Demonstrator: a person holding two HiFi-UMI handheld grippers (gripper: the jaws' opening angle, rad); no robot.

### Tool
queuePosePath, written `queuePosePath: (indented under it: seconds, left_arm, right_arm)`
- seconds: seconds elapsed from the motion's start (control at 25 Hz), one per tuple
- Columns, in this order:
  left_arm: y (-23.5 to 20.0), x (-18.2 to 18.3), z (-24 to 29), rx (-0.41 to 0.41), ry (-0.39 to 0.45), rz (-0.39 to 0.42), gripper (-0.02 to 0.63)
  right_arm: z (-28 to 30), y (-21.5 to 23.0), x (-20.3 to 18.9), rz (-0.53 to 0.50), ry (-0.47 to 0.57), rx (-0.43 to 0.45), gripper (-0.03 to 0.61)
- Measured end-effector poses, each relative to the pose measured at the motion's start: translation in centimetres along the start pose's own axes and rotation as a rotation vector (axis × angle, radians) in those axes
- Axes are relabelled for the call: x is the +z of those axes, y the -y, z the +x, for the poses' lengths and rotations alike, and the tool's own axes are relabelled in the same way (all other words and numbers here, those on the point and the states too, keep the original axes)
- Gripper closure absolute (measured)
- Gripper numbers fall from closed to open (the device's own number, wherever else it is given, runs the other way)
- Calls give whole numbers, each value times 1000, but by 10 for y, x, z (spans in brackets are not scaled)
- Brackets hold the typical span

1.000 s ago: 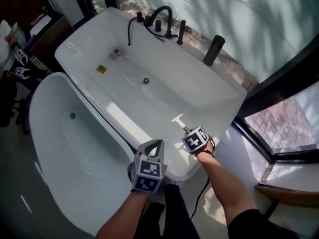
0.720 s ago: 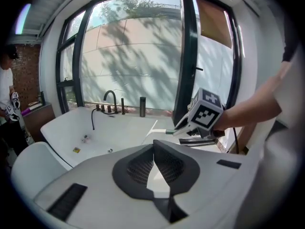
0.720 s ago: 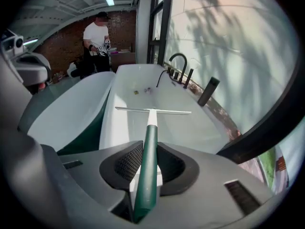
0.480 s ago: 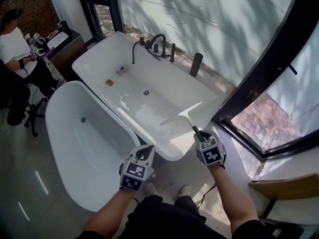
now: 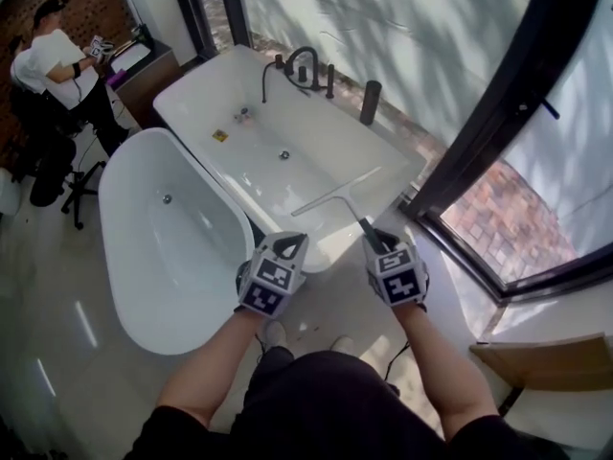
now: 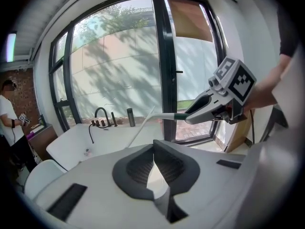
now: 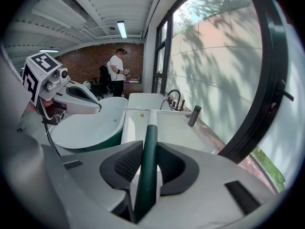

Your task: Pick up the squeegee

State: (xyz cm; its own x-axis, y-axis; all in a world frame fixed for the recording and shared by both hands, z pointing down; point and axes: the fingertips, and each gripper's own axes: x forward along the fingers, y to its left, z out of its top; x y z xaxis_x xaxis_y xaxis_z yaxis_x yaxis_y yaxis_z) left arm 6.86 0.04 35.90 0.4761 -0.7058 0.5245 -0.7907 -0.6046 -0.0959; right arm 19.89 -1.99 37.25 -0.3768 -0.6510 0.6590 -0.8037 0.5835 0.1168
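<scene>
The squeegee [image 5: 335, 193] has a long white blade and a dark green handle. It hangs in the air over the near end of the rectangular bathtub [image 5: 192, 99]. My right gripper [image 5: 372, 238] grips its handle [image 7: 147, 156], which lies between the two pads; the jaws are closing on it. The blade [image 7: 143, 110] points away from me across the tub. My left gripper [image 5: 287, 245] floats beside it on the left, shut with nothing in it. From the left gripper view the right gripper [image 6: 190, 117] and the squeegee [image 6: 164, 117] show up ahead.
A black faucet set [image 5: 305, 65] and a dark cylinder [image 5: 370, 102] stand on the tub's far rim. An oval white tub [image 5: 124, 257] sits to the left. A black-framed window [image 5: 498, 113] runs along the right. A person [image 5: 57, 60] sits at the back left.
Both grippers have risen and drawn back from the tub. The squeegee has come up off the tub's near rim in the right gripper and now hangs higher.
</scene>
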Motion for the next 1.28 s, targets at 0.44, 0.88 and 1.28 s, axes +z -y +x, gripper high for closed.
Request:
queuePosePath:
  seconds: [0.44, 0.88, 1.28]
  left_arm:
    - [33, 16, 23, -61, 0, 37, 621]
    - [23, 19, 13, -100, 10, 78, 621]
    - [19, 15, 0, -98, 16, 77, 621]
  right_arm:
    - [-4, 0, 8, 32, 37, -41, 451]
    - [-8, -24, 29, 54, 66, -74, 468]
    - [-15, -43, 32, 54, 77, -68, 484]
